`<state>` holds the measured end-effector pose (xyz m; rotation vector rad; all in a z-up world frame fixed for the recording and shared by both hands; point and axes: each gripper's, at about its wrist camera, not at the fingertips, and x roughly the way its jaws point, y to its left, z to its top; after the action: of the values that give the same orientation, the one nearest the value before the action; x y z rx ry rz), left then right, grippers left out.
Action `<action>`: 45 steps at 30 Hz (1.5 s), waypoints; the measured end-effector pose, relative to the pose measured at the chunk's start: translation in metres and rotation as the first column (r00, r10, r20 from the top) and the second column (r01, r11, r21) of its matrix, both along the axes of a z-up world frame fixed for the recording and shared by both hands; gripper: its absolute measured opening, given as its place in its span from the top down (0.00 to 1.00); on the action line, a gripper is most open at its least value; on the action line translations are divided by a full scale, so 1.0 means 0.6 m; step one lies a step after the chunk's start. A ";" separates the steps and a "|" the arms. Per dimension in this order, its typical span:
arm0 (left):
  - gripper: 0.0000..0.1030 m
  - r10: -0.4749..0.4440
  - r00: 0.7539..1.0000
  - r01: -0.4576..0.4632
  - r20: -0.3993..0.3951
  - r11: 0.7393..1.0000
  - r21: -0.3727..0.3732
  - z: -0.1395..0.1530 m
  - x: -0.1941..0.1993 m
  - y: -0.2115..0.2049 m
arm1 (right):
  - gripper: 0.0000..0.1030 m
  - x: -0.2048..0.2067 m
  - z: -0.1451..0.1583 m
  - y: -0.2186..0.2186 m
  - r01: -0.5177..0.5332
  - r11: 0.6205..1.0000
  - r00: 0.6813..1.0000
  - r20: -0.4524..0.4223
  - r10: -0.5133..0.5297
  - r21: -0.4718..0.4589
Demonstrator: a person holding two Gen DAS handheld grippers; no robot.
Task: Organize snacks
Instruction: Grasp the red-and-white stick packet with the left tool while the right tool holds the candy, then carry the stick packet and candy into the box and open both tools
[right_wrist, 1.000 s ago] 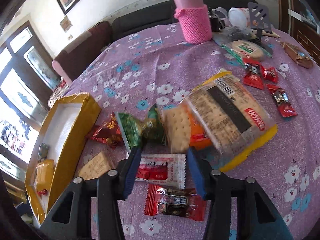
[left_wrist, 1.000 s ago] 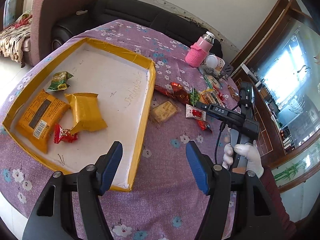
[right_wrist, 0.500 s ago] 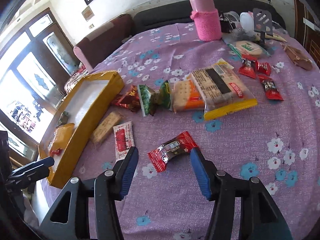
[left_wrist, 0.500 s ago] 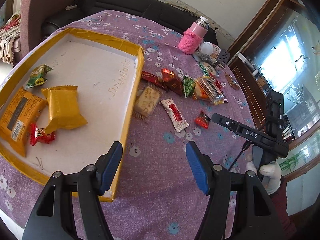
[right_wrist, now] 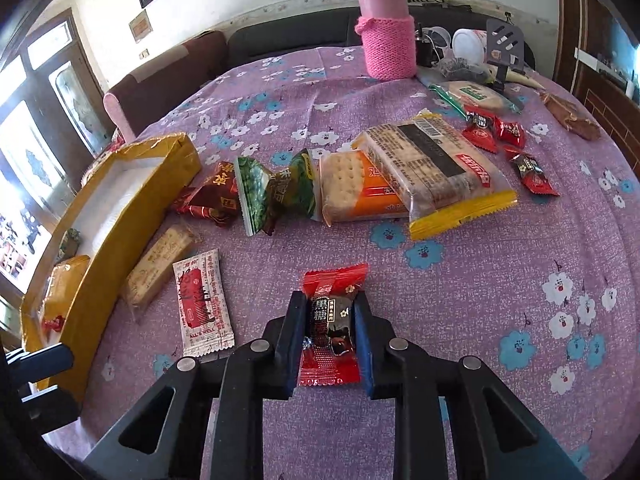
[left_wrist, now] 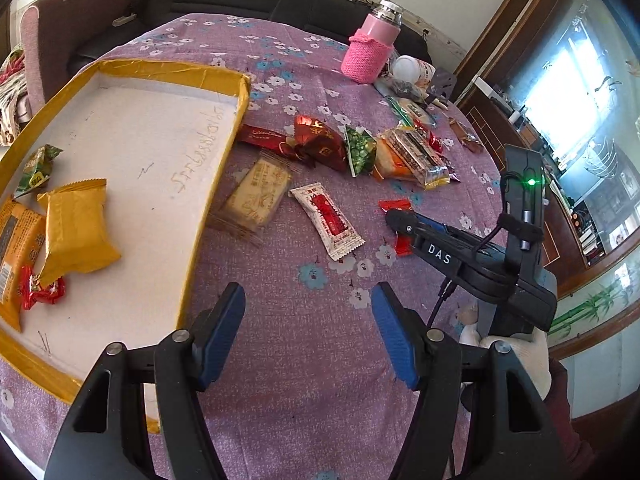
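— Two blue pads [right_wrist: 362, 340] of the right gripper [right_wrist: 329, 322] are clamped on the red candy [right_wrist: 330, 328], low over the purple tablecloth [right_wrist: 460, 300]!

— Crinkly red wrapper, dark label in the middle, ends poking out past the jaws.

— And the left gripper [left_wrist: 308, 336]?

— Jaws apart, nothing between them, hovering beside the yellow-rimmed tray [left_wrist: 218, 168].

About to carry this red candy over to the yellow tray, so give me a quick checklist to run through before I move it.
1. Right gripper shut on red candy packet: ok.
2. Grip centred on the packet: ok, both ends stick out.
3. Packet clear of the cloth: cannot tell.
4. Free space in yellow tray: ok, bare white floor.
5. Left gripper out of the way: not ok, it hangs open by the tray's near wall.
6. White sachet along the route: ok, lies flat.
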<state>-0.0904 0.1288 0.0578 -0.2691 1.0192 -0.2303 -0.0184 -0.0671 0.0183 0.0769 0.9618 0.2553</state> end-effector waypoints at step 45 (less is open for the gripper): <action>0.76 0.159 0.978 -0.168 0.132 0.984 0.061 0.032 -0.016 0.085 | 0.77 -0.008 0.010 -0.066 0.045 0.972 0.997 0.047 -0.057 0.231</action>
<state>-0.0997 0.1800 0.0768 -0.2684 0.8728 -0.0603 -0.0232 -0.1067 0.0245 0.3053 0.8728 0.3192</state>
